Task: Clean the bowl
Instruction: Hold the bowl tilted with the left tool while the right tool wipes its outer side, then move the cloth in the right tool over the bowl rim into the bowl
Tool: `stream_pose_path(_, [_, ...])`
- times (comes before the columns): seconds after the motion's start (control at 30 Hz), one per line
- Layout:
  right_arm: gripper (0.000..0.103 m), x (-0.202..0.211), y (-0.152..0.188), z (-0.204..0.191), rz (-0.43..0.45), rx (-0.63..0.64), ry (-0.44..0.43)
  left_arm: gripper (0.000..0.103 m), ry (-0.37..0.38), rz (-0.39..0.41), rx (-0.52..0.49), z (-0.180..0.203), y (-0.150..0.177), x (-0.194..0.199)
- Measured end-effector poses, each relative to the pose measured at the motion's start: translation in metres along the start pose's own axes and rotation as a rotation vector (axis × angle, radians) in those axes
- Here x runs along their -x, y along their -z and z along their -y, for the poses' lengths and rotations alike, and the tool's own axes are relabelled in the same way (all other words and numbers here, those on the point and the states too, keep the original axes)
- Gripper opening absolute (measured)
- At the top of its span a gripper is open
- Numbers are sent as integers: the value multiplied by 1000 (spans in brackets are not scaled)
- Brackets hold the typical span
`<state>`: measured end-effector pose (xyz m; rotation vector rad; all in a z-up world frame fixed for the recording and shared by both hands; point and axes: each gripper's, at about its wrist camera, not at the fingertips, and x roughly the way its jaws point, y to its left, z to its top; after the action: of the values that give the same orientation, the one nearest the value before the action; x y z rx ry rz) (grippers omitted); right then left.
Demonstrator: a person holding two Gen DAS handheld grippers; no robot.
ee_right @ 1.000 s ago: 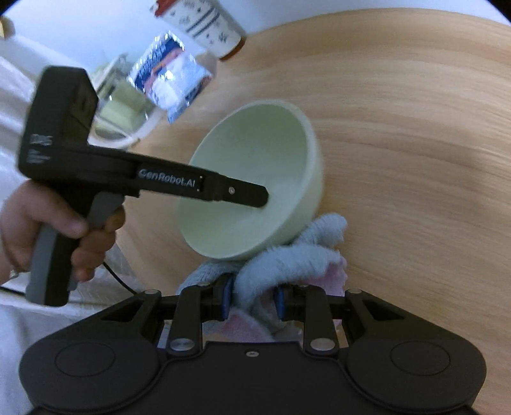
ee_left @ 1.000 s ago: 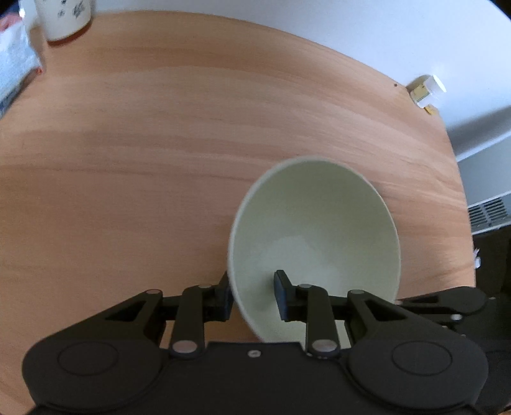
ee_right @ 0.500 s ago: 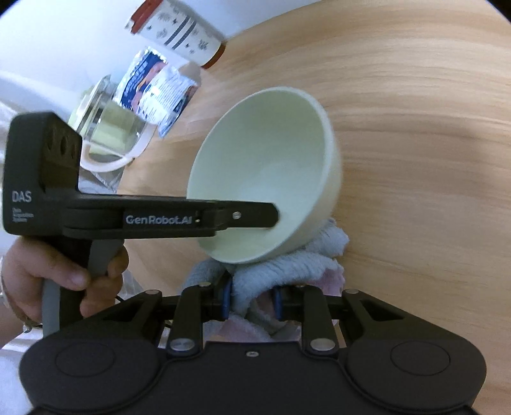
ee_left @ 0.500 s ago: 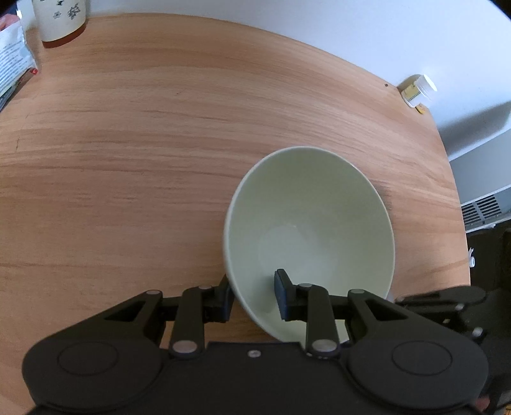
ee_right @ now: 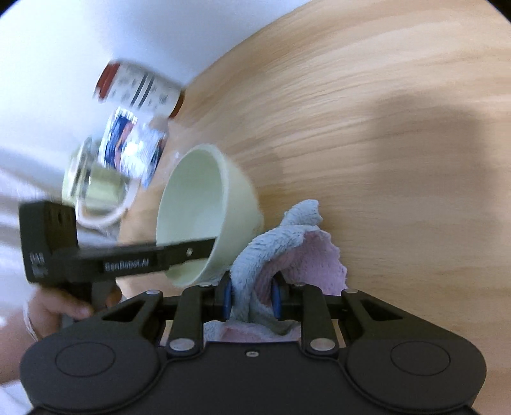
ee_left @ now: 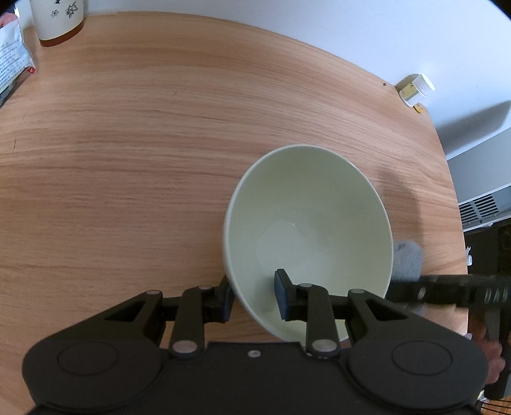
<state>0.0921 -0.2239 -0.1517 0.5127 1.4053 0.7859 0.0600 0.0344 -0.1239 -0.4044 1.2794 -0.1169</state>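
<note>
Near the counter's (ee_left: 159, 134) right edge, left tongs (ee_left: 252, 295) pinch the tilted bowl's (ee_left: 306, 230) rim; right tongs (ee_right: 250, 298) clamp the cloth (ee_right: 287, 242) just outside its wall. The inside looks spotless; wiping seems underway.

A: Where does the bowl (ee_left: 306, 230) sit?

B: Tipped above the bench (ee_left: 159, 143), its near wall between the two fingers of the left tongs (ee_left: 252, 295): one finger outside, one inside.

A: And the cloth (ee_right: 287, 252)?

B: Between the fingers of the right tongs (ee_right: 250, 298), just right of the bowl, pressed to its outer wall.

A: What lies farther back?

B: In the left wrist view, a cup (ee_left: 57, 19) at the far left edge, a packet (ee_left: 12, 60) beside it on the left, and a small bottle (ee_left: 415, 89) at the far right edge, well apart from the bowl.

A: Anything behind the bowl in the right wrist view?

B: A glass jug (ee_right: 95, 188), beyond the bench edge; blurred.
</note>
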Motion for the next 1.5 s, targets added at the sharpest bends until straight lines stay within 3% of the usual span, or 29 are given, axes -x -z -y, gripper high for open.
stream_pose_path(0.27, [26, 16, -17, 50, 177, -338, -167, 26, 3, -6, -11, 0, -1, -1])
stream_pose_path(0.37, [26, 10, -19, 59, 196, -428, -239, 26, 5, -11, -18, 1, -2, -1])
stream_pose_path(0.67, [27, -14, -26, 64, 156, -536, -278, 26, 33, -32, -61, -2, -5, -2])
stream_pose_path(1.0, [28, -44, -83, 48, 2, -405, -235, 25, 32, -57, -100, 0, -12, -6])
stream_pose_path(1.27, [28, -72, -116, -4, -135, -161, -148, 21, 29, -50, -62, 1, -14, -11])
stream_pose_path(1.5, [28, -41, -114, -9, -101, -93, -114, 21, 23, -38, -53, 3, -13, -12])
